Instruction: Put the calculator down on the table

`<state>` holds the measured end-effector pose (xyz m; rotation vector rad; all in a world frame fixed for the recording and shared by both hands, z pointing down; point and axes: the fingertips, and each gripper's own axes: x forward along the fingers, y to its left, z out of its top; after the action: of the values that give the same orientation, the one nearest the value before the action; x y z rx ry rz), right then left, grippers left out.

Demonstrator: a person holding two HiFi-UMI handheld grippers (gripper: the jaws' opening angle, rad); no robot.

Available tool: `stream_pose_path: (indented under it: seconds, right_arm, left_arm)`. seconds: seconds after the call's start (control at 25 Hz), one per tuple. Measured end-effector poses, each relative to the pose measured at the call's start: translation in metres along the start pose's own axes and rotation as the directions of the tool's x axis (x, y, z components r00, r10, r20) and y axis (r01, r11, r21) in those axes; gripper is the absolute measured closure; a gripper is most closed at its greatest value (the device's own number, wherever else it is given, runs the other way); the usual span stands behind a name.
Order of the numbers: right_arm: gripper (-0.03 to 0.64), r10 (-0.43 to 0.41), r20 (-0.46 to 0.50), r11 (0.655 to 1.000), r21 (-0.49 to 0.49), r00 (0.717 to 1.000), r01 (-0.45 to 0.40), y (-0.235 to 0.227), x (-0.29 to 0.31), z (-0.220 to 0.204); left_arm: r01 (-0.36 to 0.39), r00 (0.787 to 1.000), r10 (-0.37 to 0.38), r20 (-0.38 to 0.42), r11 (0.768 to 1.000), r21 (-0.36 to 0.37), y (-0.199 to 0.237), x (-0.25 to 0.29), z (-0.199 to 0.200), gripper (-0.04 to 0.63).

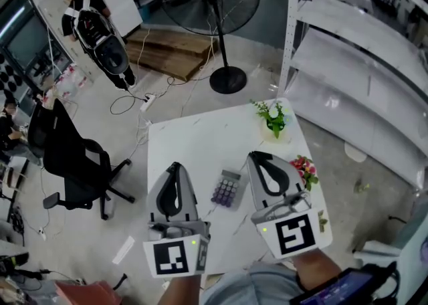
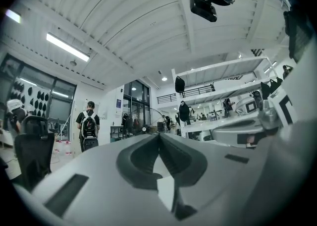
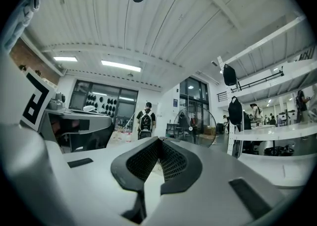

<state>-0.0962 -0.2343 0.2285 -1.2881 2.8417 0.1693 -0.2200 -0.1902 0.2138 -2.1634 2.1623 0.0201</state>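
Note:
A small purple-keyed calculator (image 1: 227, 188) lies flat on the white table (image 1: 194, 143), between my two grippers and well below them. The left gripper (image 1: 175, 165) is raised above the table's near left part, jaws shut with nothing in them; in the left gripper view its tips (image 2: 159, 134) meet and point level across the room. Raised to the calculator's right, the right gripper (image 1: 257, 155) has its jaws shut and empty too, its tips (image 3: 159, 140) touching in the right gripper view.
A green potted plant (image 1: 275, 118) stands at the table's far right, a red-flowered pot (image 1: 305, 168) at its right edge. A black office chair (image 1: 73, 160) is left of the table, a standing fan (image 1: 224, 26) behind it, white shelving (image 1: 354, 69) to the right. A person with a backpack (image 1: 93, 26) stands far left.

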Motion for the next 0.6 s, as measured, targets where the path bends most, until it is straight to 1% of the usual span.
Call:
stream_pose_path:
  seconds: [0.2,0.32,0.6]
  right_arm:
    - [0.601,-0.008,0.012,1.000,0.012,1.000,0.008,-0.001,-0.002,0.003]
    - [0.601,-0.008,0.015,1.000,0.011,1.000,0.007,-0.003,-0.001,0.002]
    - [0.601,-0.010,0.013,1.000,0.018,1.000,0.010,-0.007,-0.001,-0.001]
  left_arm:
    - [0.011,1.000,-0.011,-0.003,1.000,0.002,-0.004,-0.002,-0.001,0.588]
    - [0.011,1.000,-0.011,0.013,1.000,0.010,-0.006,0.001,0.002,0.588]
    - [0.023,1.000,-0.022,-0.005,0.999,0.023,-0.011,0.006,-0.004,0.588]
